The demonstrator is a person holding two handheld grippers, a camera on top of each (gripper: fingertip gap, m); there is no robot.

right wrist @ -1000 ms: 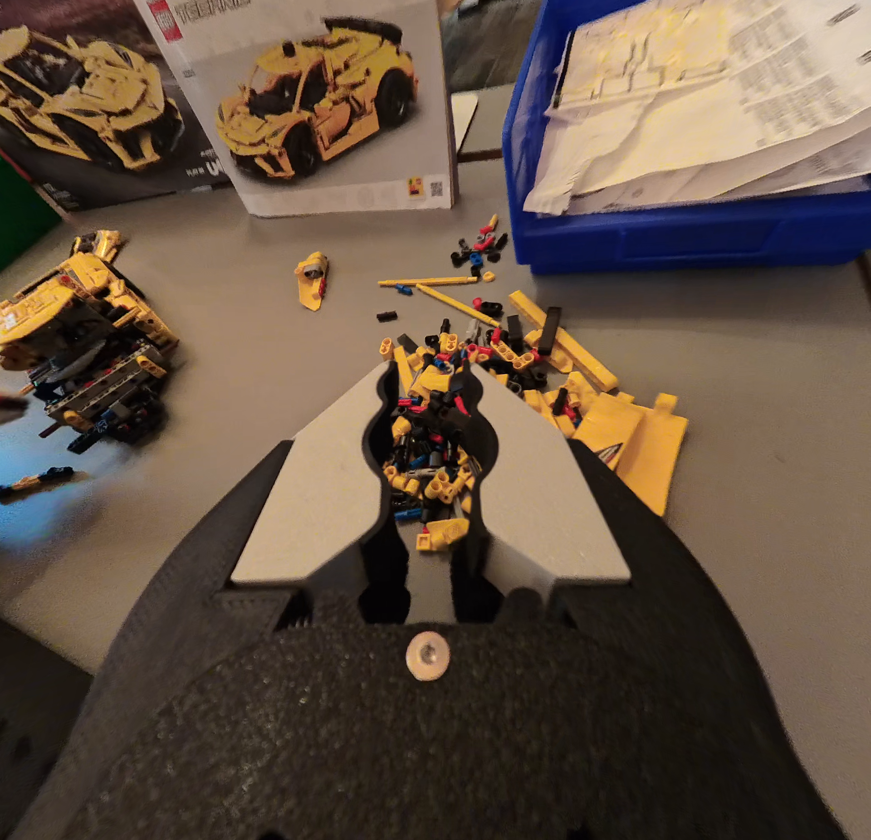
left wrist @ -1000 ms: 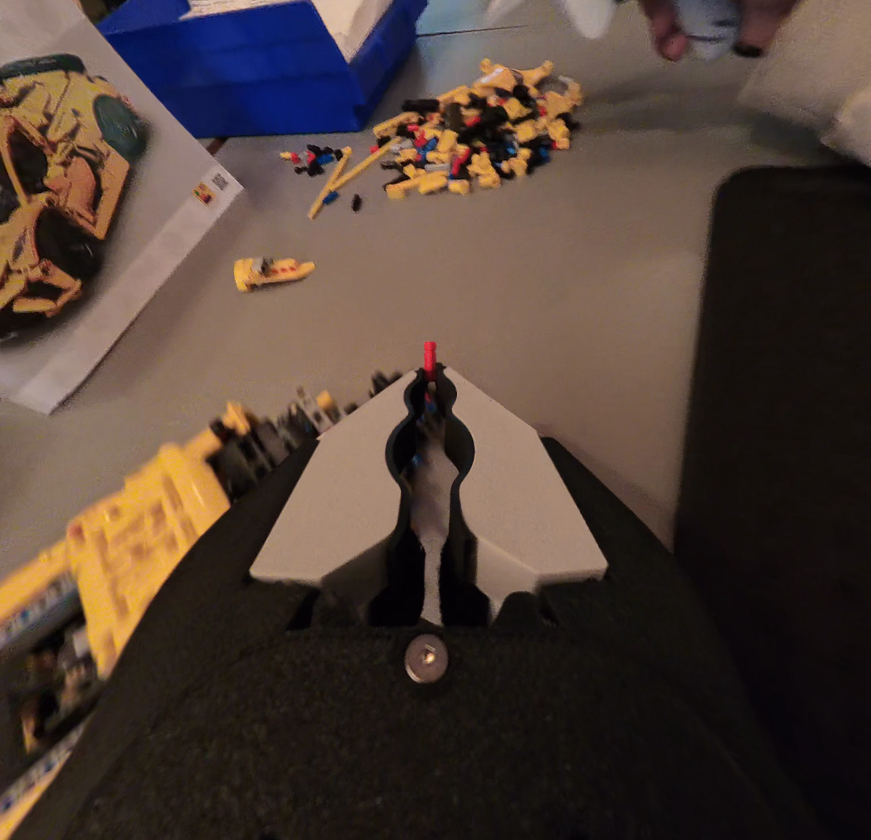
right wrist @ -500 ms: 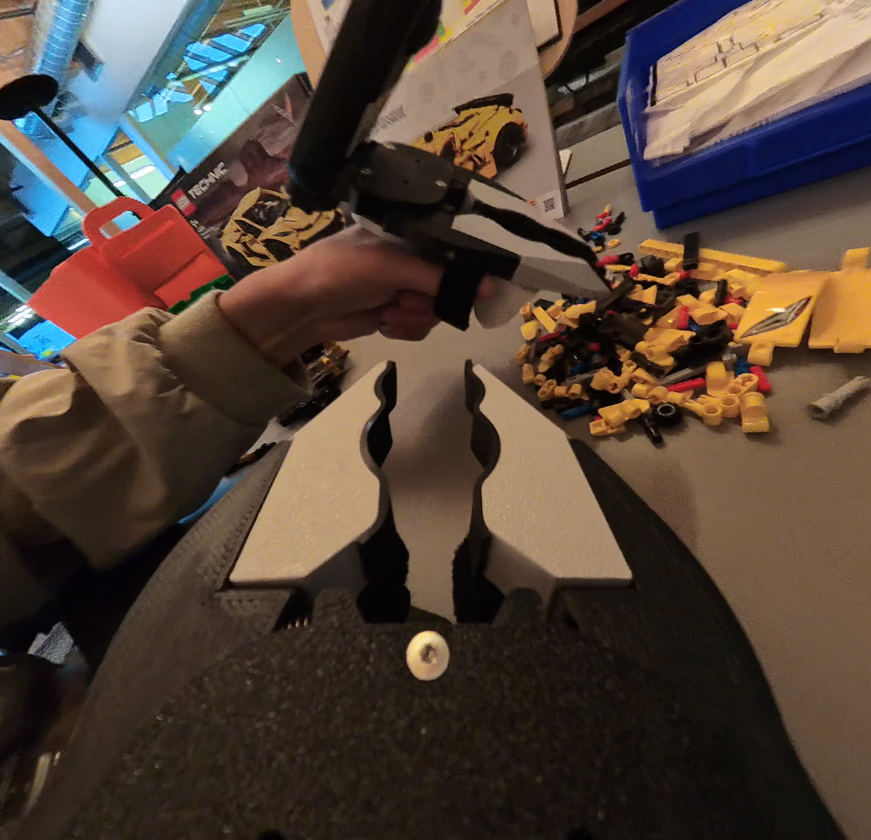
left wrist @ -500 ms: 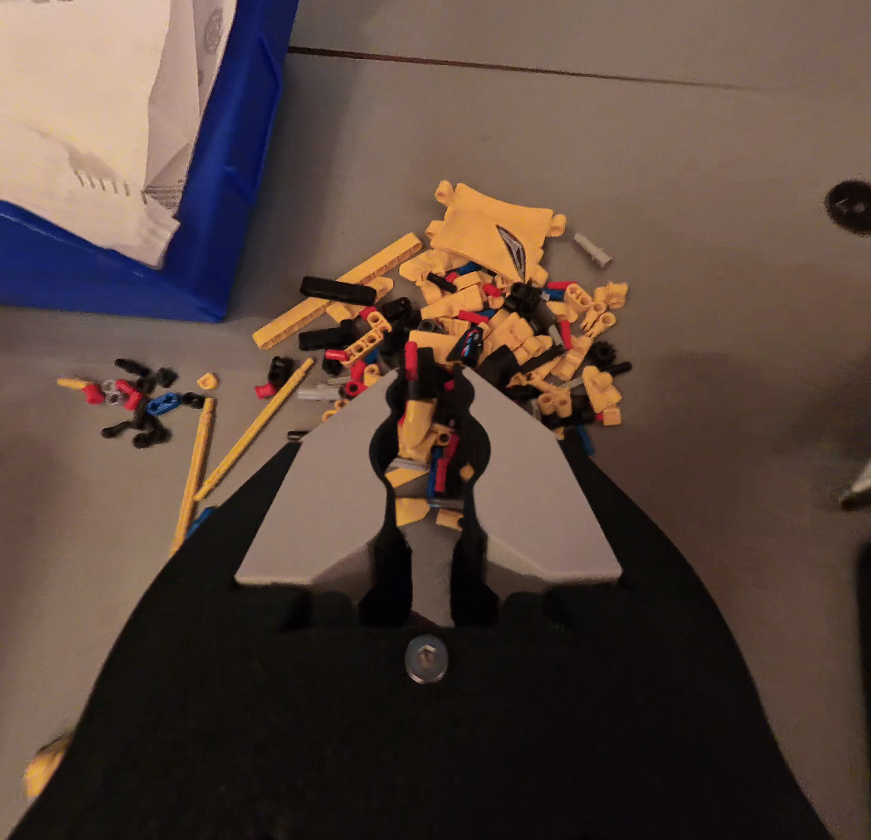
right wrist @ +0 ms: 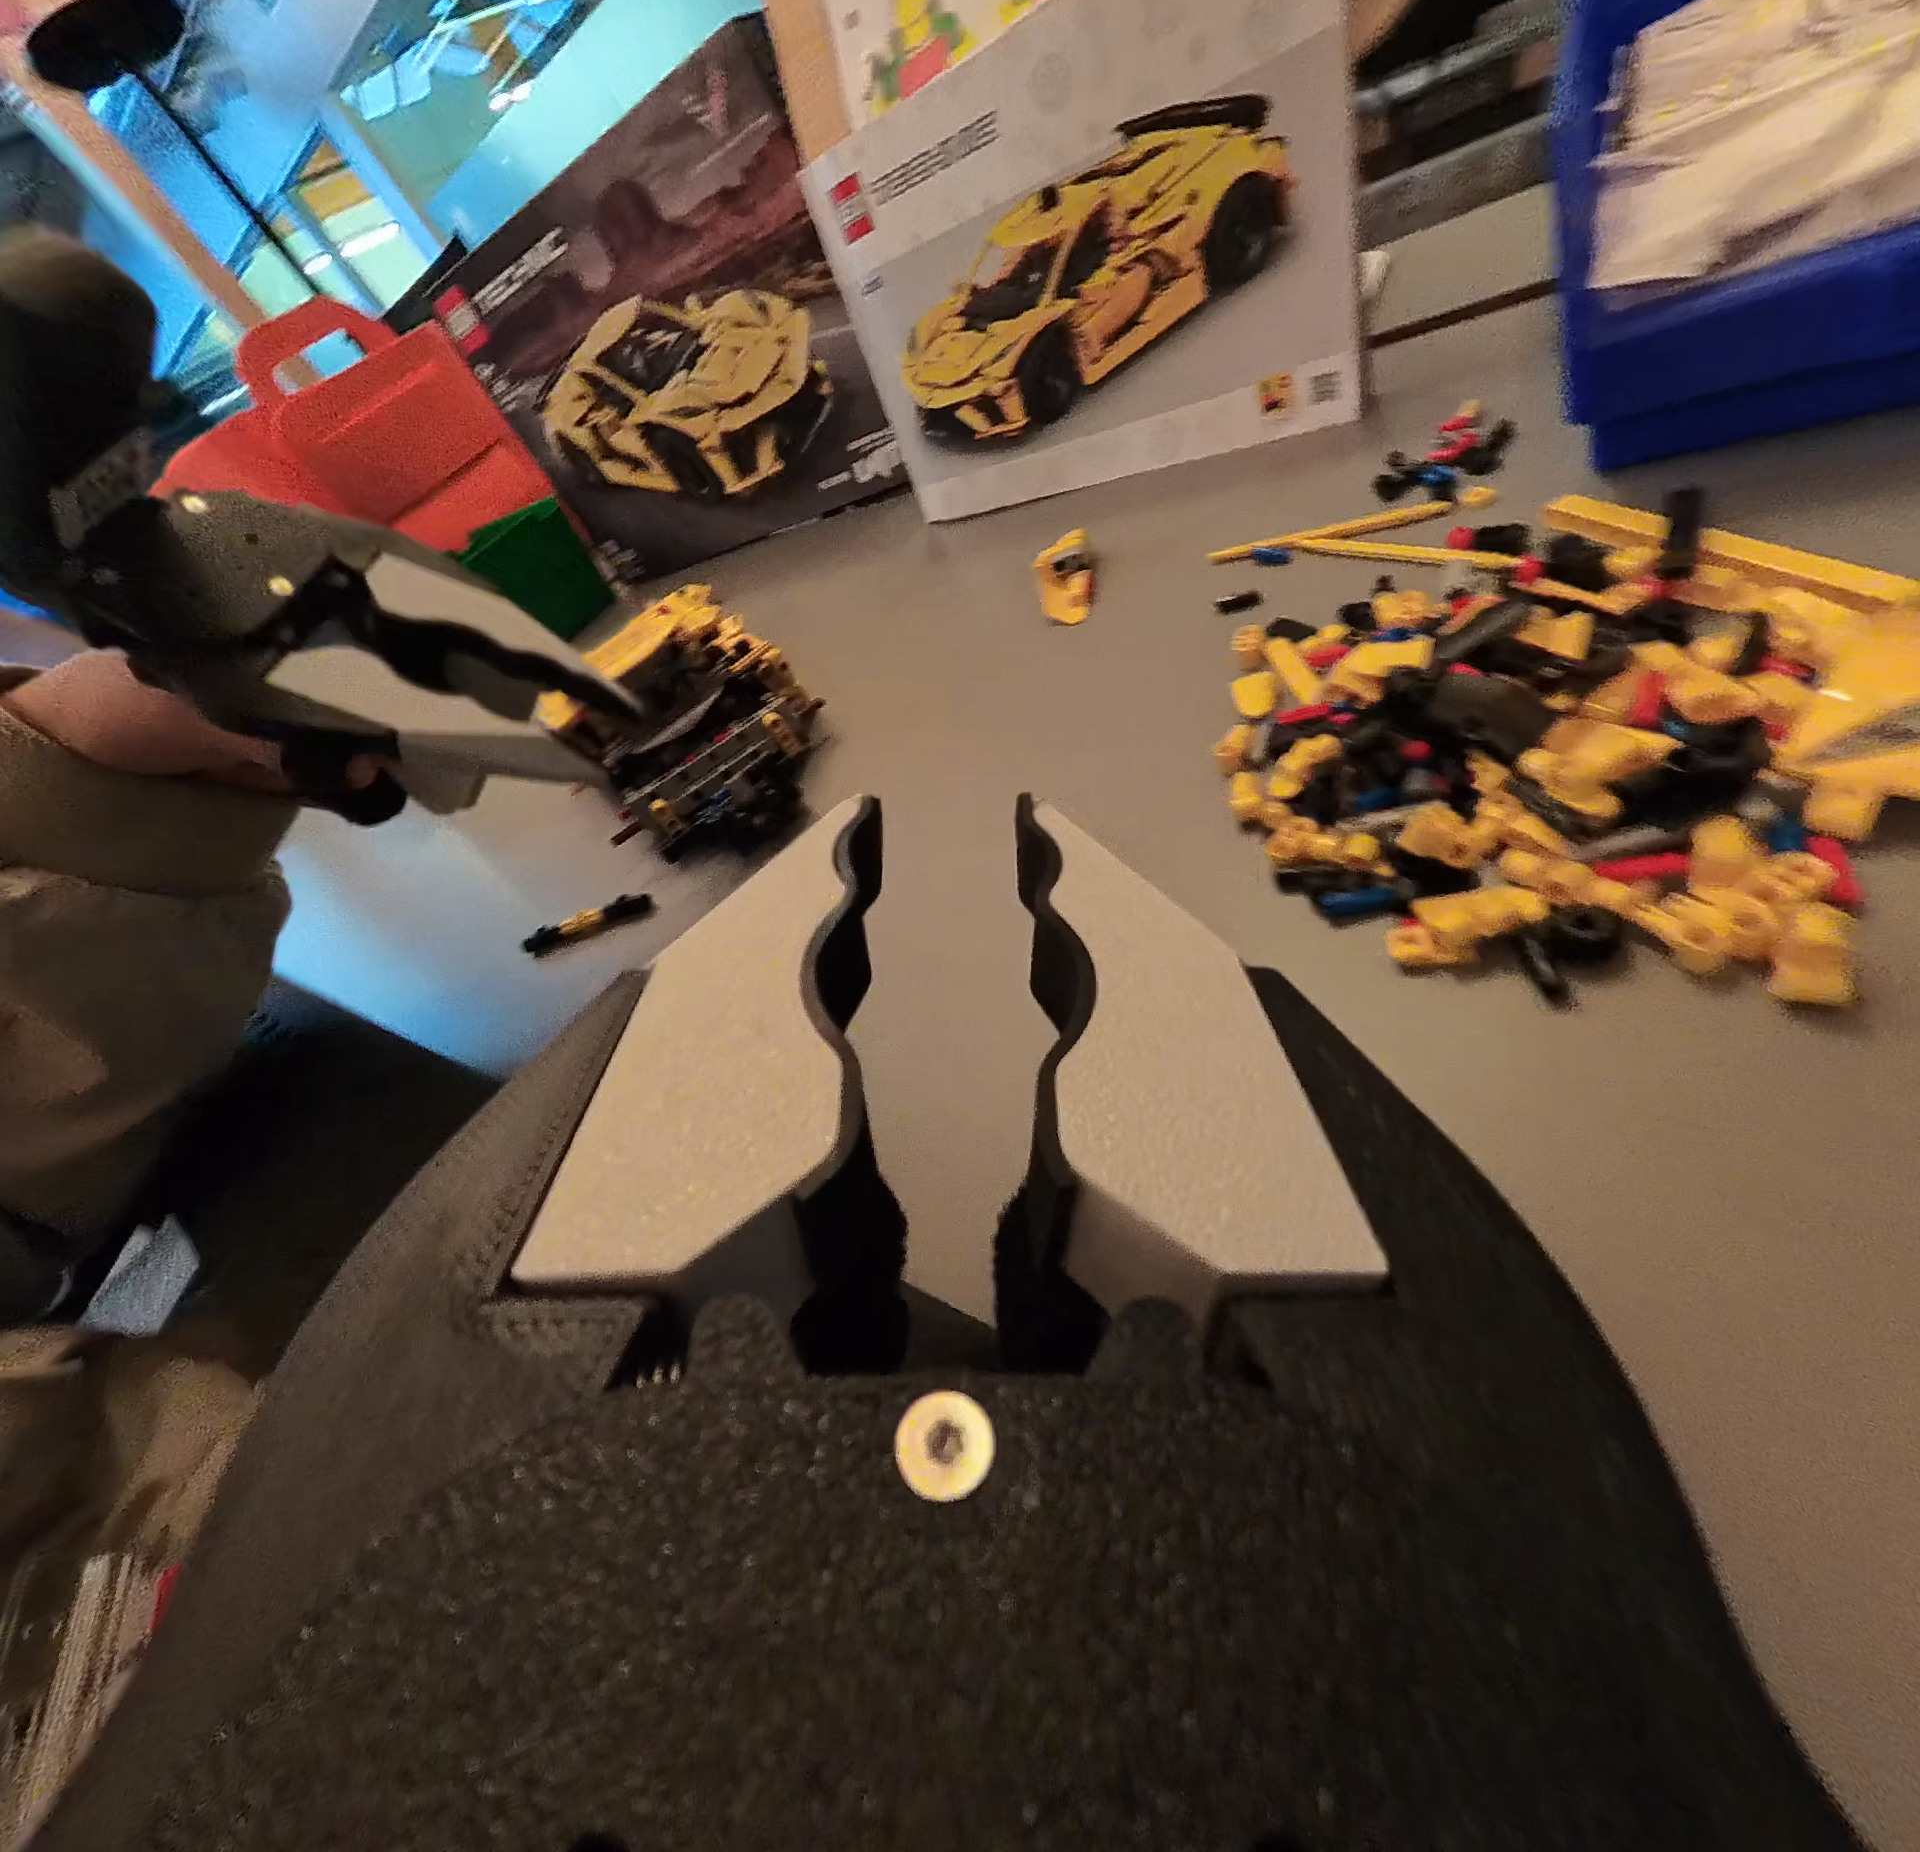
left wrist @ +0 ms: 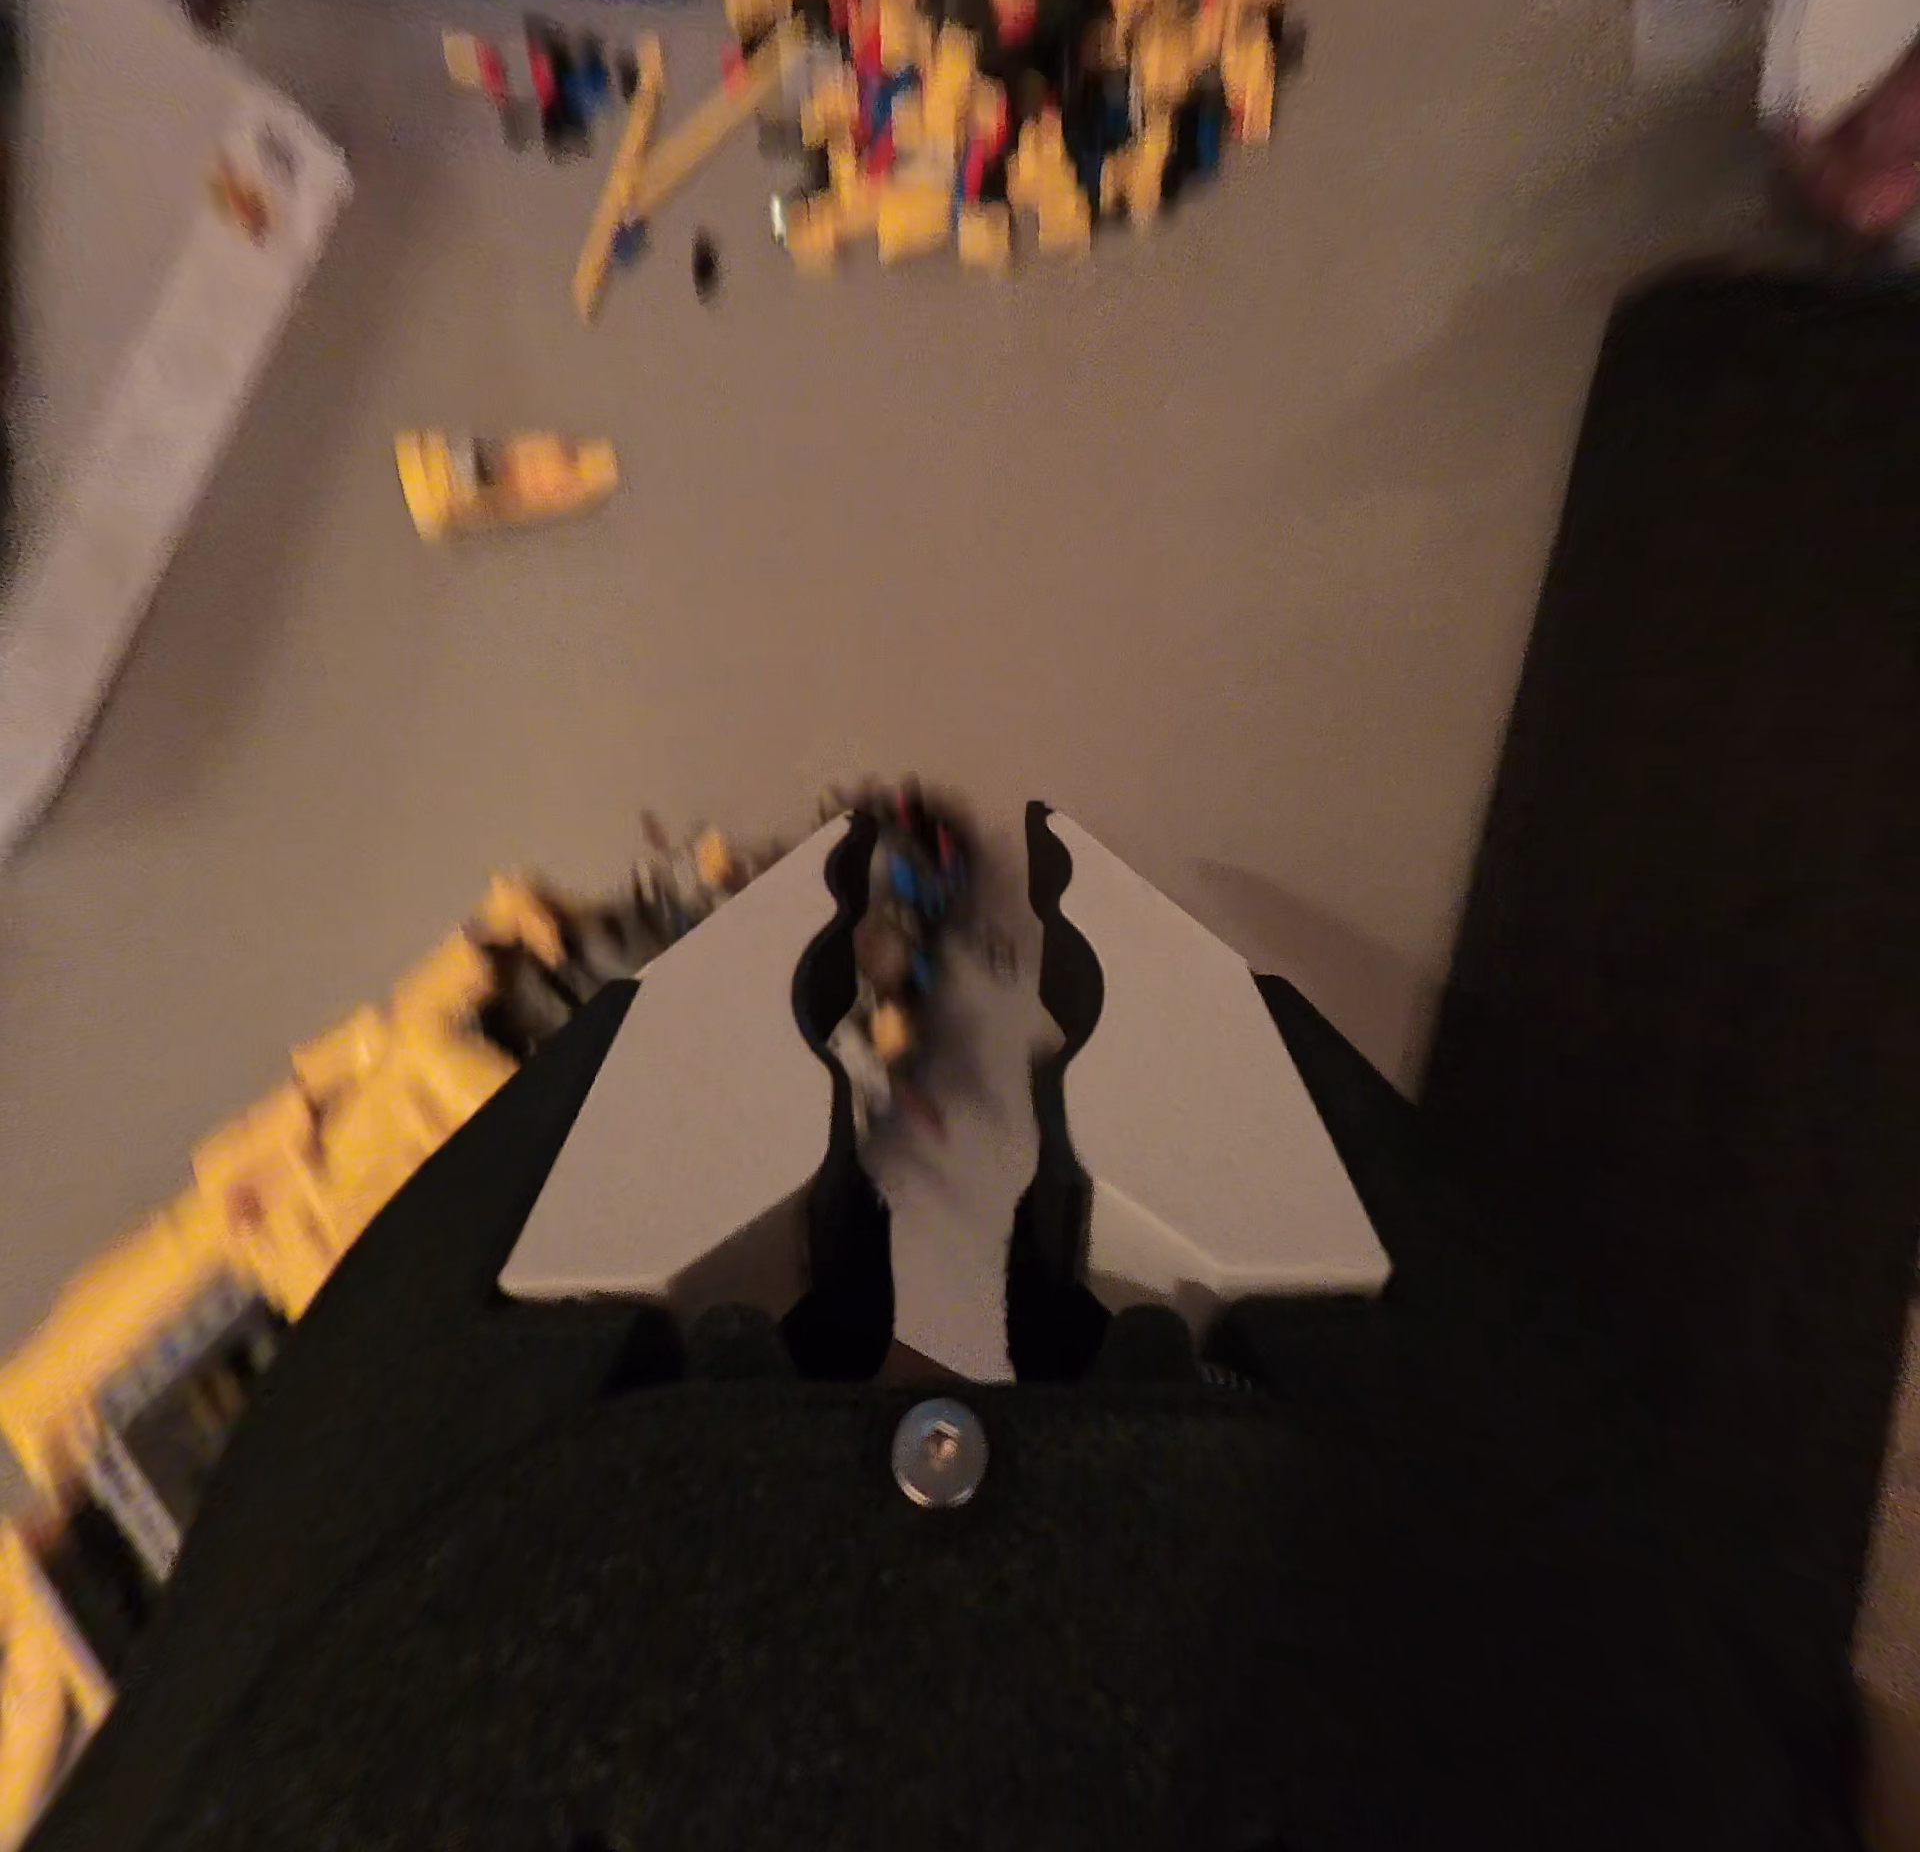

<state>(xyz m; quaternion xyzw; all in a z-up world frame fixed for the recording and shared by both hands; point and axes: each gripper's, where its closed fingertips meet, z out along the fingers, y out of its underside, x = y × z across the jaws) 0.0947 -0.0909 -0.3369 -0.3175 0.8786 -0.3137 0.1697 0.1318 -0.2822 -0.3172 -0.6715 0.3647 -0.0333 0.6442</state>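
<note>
Left tool (left wrist: 940, 815): jaws parted, nothing gripped; tips hung over the near end of a half-built yellow model car (right wrist: 707, 722), whether touching it could not be told. The left wrist view was heavily blurred.
Right tool (right wrist: 945, 815): released, jaws apart and empty, above bare grey bench (right wrist: 1455, 1127).
Model car: on the bench left of centre, its long axis running from the near left to the far right in the right wrist view.
Loose parts pile (right wrist: 1538, 763): yellow, black, red and blue pieces, right of the right tool, well apart from the car.
Small yellow piece (right wrist: 1065, 576): alone between car and pile.
Long yellow beams (right wrist: 1351, 545): lay flat, pointing left to right beyond the pile.
Background: two boxes picturing yellow cars (right wrist: 1091, 285), a blue bin (right wrist: 1745, 348) with papers.
</note>
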